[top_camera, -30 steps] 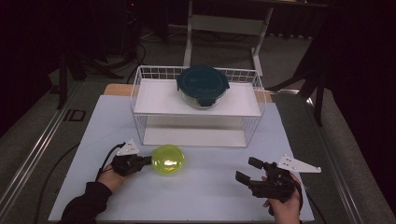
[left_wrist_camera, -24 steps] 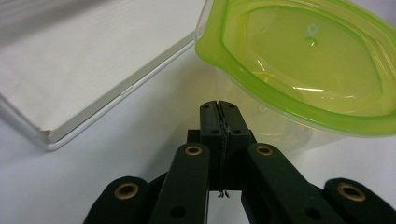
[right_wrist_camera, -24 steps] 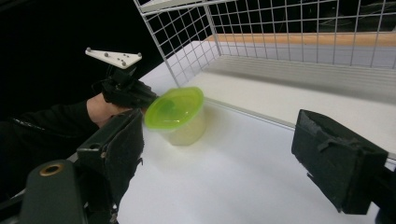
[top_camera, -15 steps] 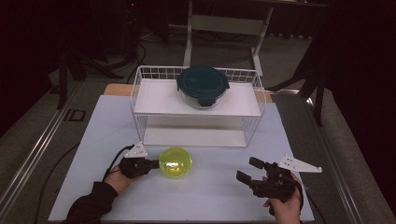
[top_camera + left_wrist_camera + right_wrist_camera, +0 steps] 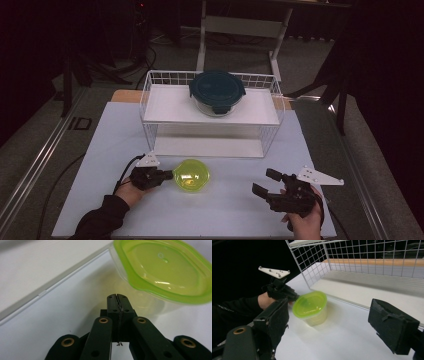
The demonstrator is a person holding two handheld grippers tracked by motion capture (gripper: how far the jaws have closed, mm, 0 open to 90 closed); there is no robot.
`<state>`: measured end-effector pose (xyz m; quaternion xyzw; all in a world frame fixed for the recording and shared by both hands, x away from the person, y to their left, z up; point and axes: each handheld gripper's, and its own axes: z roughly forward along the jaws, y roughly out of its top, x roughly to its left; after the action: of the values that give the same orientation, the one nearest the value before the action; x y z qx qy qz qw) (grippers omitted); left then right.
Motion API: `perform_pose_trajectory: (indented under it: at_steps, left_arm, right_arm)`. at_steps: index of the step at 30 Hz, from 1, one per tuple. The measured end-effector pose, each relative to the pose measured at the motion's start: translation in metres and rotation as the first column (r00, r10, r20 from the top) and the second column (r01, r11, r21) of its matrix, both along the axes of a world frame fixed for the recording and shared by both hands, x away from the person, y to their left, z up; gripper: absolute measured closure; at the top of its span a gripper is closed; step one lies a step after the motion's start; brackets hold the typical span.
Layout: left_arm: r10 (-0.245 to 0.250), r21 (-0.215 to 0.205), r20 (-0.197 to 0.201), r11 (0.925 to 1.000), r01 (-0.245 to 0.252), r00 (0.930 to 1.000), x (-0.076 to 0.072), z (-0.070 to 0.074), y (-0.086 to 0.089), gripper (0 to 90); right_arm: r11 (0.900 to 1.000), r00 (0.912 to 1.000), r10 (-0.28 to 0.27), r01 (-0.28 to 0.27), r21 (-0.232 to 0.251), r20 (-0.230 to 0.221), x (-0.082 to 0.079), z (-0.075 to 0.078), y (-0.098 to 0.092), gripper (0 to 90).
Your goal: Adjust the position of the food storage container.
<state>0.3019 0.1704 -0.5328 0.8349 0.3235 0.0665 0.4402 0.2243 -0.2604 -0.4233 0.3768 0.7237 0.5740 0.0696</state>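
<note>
From above, my left gripper (image 5: 165, 176) lies low on the bench near its front edge, left of the middle, with its jaws pinched together and empty, their tips at the left rim of the green-lidded tub (image 5: 191, 176). The tub stands upright on the bench just in front of the wire rack (image 5: 150, 102), whose upper shelf carries a dark-lidded bowl (image 5: 217, 92). My right gripper (image 5: 267, 186) waits near the front right corner, jaws spread wide and holding nothing, well apart from the tub.

Along my left gripper's jaws (image 5: 117, 298), I see them pressed flat together, with the tub's clear wall and green lid (image 5: 165, 267) just ahead and to the right. I judge this is a nudge with closed tips, not a grasp. To do it well I should keep the tips low against the wall beneath the lid's overhang, since pressing on the lid could tip the tub, and I should push slowly and straight.

Along my right gripper's jaws (image 5: 332, 325), both pads stand far apart, and the tub (image 5: 310, 307) sits between them farther off, the rack's lower shelf (image 5: 372, 287) behind it. I judge these jaws are ready to receive it, so I should hold them level and wait.
</note>
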Motion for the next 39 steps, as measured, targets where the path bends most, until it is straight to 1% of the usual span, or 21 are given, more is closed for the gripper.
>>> perform_pose_trajectory:
  at_steps: [3,5,6,7,8,9,11,12,15,18,19,20,21,22,24,25,26,28,31,33,39]
  left_arm:
    - [-0.003,-0.002,-0.002,1.0000,0.003,1.0000,0.002,-0.001,-0.003,89.5]
    - [-0.014,-0.010,-0.008,0.9999,0.014,0.9999,0.002,-0.001,-0.007,89.5]
    - [-0.039,-0.011,-0.006,0.9992,0.038,0.9992,0.001,-0.001,-0.010,89.5]
    - [-0.039,-0.011,-0.006,0.9992,0.038,0.9992,0.001,-0.001,-0.010,89.5]
    - [-0.044,-0.009,-0.003,0.9990,0.044,0.9990,-0.001,0.000,-0.012,89.5]
    - [-0.061,-0.004,-0.004,0.9981,0.061,0.9981,-0.004,0.001,-0.014,89.5]
    - [-0.063,-0.001,-0.006,0.9980,0.063,0.9980,-0.005,0.001,-0.015,89.5]
    - [-0.078,-0.008,-0.011,0.9969,0.078,0.9969,-0.009,0.001,-0.017,89.5]
    - [-0.088,-0.014,-0.013,0.9960,0.088,0.9960,-0.014,0.002,-0.021,89.4]
    - [-0.113,0.002,-0.021,0.9936,0.113,0.9933,-0.023,0.001,-0.029,89.4]
    - [-0.113,0.002,-0.021,0.9936,0.113,0.9933,-0.023,0.001,-0.029,89.4]
    - [-0.123,0.003,-0.032,0.9923,0.123,0.9918,-0.024,0.000,-0.031,89.4]
    - [-0.129,0.010,-0.032,0.9915,0.130,0.9911,-0.026,-0.001,-0.033,89.4]
    - [-0.138,0.013,-0.041,0.9902,0.139,0.9896,-0.029,-0.003,-0.037,89.4]
    - [-0.140,0.031,-0.039,0.9894,0.142,0.9893,-0.029,-0.003,-0.039,89.4]
    - [-0.140,0.031,-0.039,0.9894,0.142,0.9893,-0.029,-0.003,-0.039,89.4]
    - [-0.125,0.027,-0.041,0.9917,0.126,0.9913,-0.028,-0.003,-0.039,89.4]
    - [-0.119,0.026,-0.039,0.9924,0.120,0.9922,-0.026,-0.002,-0.037,89.4]
    - [-0.097,0.008,-0.043,0.9952,0.097,0.9944,-0.022,-0.001,-0.034,89.4]
    - [-0.097,0.000,-0.044,0.9953,0.097,0.9943,-0.020,-0.001,-0.034,89.4]
    - [-0.109,-0.002,-0.058,0.9940,0.109,0.9923,-0.015,-0.002,-0.043,89.4]
  right_arm:
    - [1.000,1.0000,0.000,0.000,-0.001,-0.002,0.000,-0.001,0.000,16.5]
    - [1.000,1.0000,-0.001,0.001,-0.001,-0.004,0.001,-0.001,-0.001,16.5]
    - [1.000,1.0000,-0.002,0.002,-0.001,-0.004,0.001,-0.001,-0.001,16.5]
    - [1.000,1.0000,-0.002,0.002,-0.001,-0.004,0.001,-0.001,-0.001,16.5]
    - [1.000,1.0000,-0.003,0.003,0.000,-0.004,0.000,-0.001,-0.002,16.5]
    - [1.000,1.0000,-0.004,0.004,0.001,-0.004,0.000,-0.001,-0.002,16.5]
    - [1.000,1.0000,-0.004,0.004,0.001,-0.003,0.000,-0.001,-0.002,16.5]
    - [1.000,1.0000,-0.004,0.004,0.002,-0.002,0.000,-0.001,-0.002,16.5]
    - [1.000,1.0000,-0.004,0.004,0.002,0.000,0.000,-0.001,-0.002,16.5]
    - [1.000,1.0000,-0.004,0.004,0.004,0.001,0.000,0.000,-0.002,16.5]
    - [1.000,1.0000,-0.004,0.004,0.004,0.001,0.000,0.000,-0.002,16.5]
    - [1.000,1.0000,-0.004,0.004,0.003,0.003,0.000,0.000,-0.002,16.5]
    - [1.000,1.0000,-0.002,0.002,0.004,0.004,0.000,0.000,-0.001,16.5]
    - [1.000,1.0000,-0.003,0.003,0.000,0.007,-0.001,0.000,-0.001,16.5]
    - [1.000,1.0000,-0.002,0.002,0.003,0.006,-0.001,0.000,-0.001,16.5]
    - [1.000,1.0000,-0.002,0.002,0.003,0.006,-0.001,0.000,-0.001,16.5]
    - [1.000,1.0000,-0.002,0.002,0.003,0.006,-0.001,0.001,-0.001,16.5]
    - [1.000,1.0000,-0.002,0.002,0.003,0.006,-0.001,0.001,-0.001,16.5]
    - [1.000,1.0000,-0.003,0.003,0.002,0.006,-0.001,0.001,-0.001,16.5]
    - [1.000,1.0000,-0.003,0.003,0.002,0.005,-0.001,0.001,-0.001,16.5]
    - [1.000,1.0000,-0.004,0.004,0.001,0.004,-0.002,0.001,-0.002,16.5]
